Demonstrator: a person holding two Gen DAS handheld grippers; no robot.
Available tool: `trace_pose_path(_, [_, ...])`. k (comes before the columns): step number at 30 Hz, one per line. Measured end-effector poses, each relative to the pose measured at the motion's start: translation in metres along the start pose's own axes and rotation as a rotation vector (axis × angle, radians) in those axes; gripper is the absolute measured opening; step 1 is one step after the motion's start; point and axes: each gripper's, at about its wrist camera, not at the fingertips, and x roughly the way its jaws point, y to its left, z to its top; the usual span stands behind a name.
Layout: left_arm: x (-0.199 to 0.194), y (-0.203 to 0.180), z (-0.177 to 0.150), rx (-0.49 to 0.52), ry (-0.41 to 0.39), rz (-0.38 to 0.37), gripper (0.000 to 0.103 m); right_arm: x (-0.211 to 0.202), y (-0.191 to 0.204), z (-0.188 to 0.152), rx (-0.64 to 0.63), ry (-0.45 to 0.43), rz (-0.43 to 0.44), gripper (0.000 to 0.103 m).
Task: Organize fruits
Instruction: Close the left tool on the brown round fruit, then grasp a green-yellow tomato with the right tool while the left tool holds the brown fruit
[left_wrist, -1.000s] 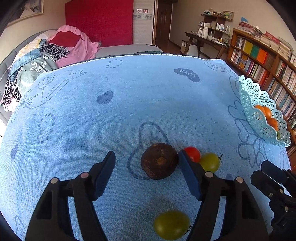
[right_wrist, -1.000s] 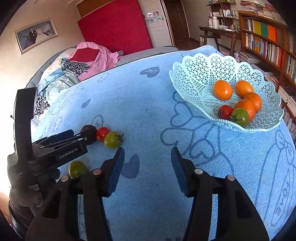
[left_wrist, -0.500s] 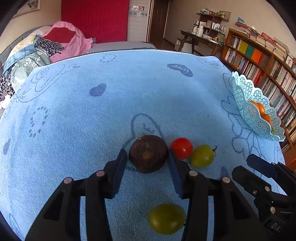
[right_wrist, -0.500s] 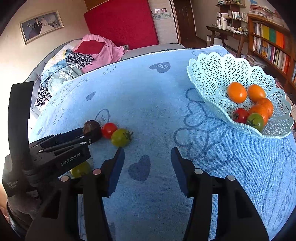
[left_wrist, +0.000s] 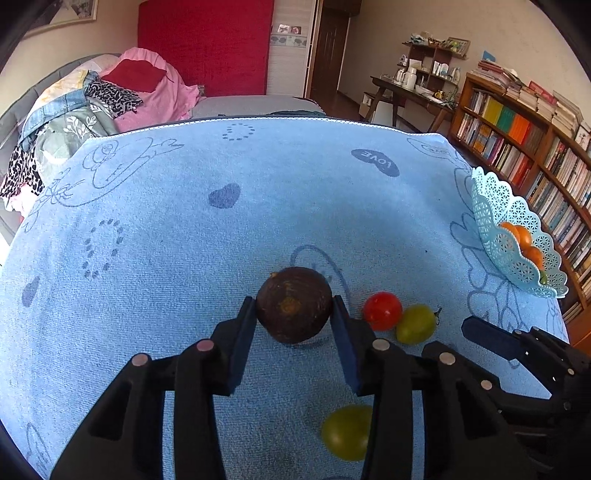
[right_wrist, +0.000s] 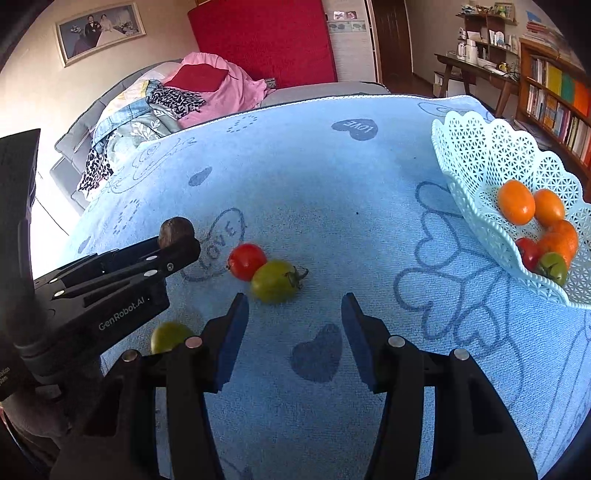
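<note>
Pinching the dark brown fruit (left_wrist: 294, 309) at its sides, the left gripper (left_wrist: 295, 314) has its fingers pressed on it low over the blue-clothed table (left_wrist: 258, 206); the pick-up step looks in hand, and next comes a lift and carry toward the basket. The right gripper (right_wrist: 291, 314) hangs spread and empty, a green tomato (right_wrist: 275, 280) and a red tomato (right_wrist: 246, 261) just beyond at eleven o'clock. Farther, at two o'clock, the lattice basket (right_wrist: 480, 147) holds orange, red and green tomatoes.
</note>
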Motion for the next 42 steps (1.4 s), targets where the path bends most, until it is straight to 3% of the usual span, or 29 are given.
trace_pose_path(15, [0.002, 0.007, -0.002, -0.030, 0.005, 0.016, 0.042, 0.029, 0.011, 0.009, -0.047, 0.017, -0.007, 0.054])
trace_pose_path(24, [0.003, 0.007, -0.003, -0.030, 0.006, 0.018, 0.042, 0.028, 0.010, 0.005, -0.064, -0.001, -0.041, 0.033])
trace_pose_path(42, [-0.006, -0.004, -0.006, -0.010, -0.024, 0.022, 0.042, -0.004, -0.007, -0.007, 0.015, -0.035, -0.027, 0.033])
